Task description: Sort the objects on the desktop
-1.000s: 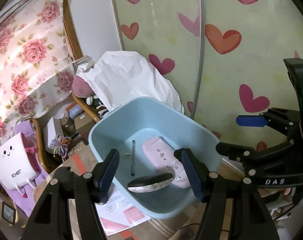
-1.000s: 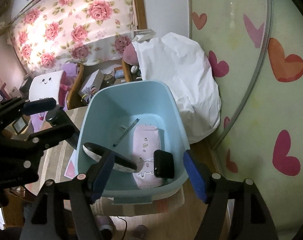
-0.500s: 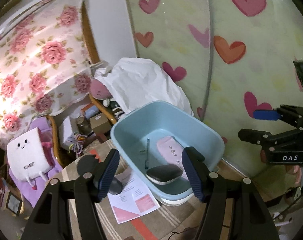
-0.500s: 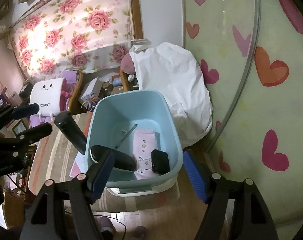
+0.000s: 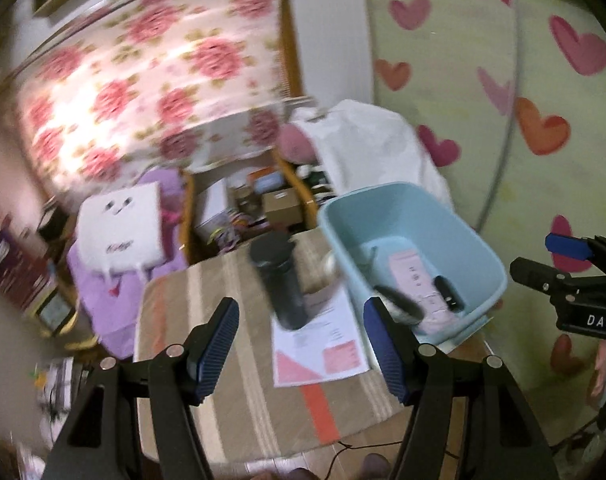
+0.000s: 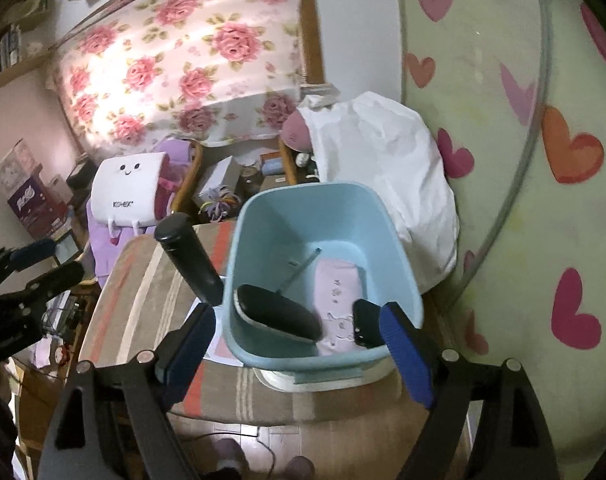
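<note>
The striped counter point(image 5: 239, 396) carries a blue tub point(image 6: 323, 216) already holding a glasses case point(image 6: 279, 316), a pink pouch point(image 6: 339, 292) and a small black device point(image 6: 365, 328). A dark bottle point(image 5: 281, 280) stands on a sheet of paper point(image 5: 323, 352) at the tub's nine o'clock. The left gripper point(image 5: 299, 348) is half open and empty, its fingers point(image 5: 213, 348) below the bottle, which sits at twelve o'clock; best to close low and square. The right gripper point(image 6: 299, 356) is opening, holding nothing.

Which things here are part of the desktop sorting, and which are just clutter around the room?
Job:
blue tub
dark tumbler
printed sheet
glasses case
pink pouch
pen
small black device

Lying about:
white bag
smiley-face pack
floral curtain
</note>
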Motion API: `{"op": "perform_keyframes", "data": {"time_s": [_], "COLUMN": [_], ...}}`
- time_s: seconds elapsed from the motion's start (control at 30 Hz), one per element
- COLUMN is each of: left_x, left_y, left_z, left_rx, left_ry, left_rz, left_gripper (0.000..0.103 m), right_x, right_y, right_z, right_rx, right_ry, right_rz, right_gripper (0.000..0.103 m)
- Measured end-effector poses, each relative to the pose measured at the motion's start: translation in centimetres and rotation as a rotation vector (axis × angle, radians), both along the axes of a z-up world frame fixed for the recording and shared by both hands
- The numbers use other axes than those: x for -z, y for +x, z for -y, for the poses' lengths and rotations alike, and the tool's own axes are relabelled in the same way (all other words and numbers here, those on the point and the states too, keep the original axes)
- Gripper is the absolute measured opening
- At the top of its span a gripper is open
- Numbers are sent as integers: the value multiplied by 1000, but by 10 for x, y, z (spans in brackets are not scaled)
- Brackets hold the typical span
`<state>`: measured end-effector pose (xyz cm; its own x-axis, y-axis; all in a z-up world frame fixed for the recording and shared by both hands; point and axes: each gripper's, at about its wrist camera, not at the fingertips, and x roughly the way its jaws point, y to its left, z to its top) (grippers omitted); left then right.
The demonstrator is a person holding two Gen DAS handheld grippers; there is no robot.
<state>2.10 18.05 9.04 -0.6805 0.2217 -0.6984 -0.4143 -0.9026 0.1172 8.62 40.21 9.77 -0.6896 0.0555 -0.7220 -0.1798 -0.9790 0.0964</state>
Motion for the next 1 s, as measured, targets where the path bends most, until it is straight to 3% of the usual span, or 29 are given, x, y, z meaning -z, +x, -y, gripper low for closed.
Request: {"op": "perform_keyframes", "data": {"time_s": [0.2, 0.47, 0.7, 1.0], "left_x": [4, 22, 34, 43], "left_y": [10, 20, 25, 26], "left_z": [57, 114, 137, 149], "left_rx": [-127, -213, -236, -259], "left_ry": [26, 58, 84, 86], "left_rz": [15, 78, 97, 98], "left_gripper": [69, 69, 69, 69], "right_x": [3, 7, 18, 26], "right_y": [-15, -24, -25, -26], "right_z": [48, 113, 159, 176], "right_rx": [-87, -150, -171, -158], "right_ry": [4, 34, 34, 29], "right_rz": [5, 13, 38, 44], "right_gripper": [87, 87, 87, 87]}}
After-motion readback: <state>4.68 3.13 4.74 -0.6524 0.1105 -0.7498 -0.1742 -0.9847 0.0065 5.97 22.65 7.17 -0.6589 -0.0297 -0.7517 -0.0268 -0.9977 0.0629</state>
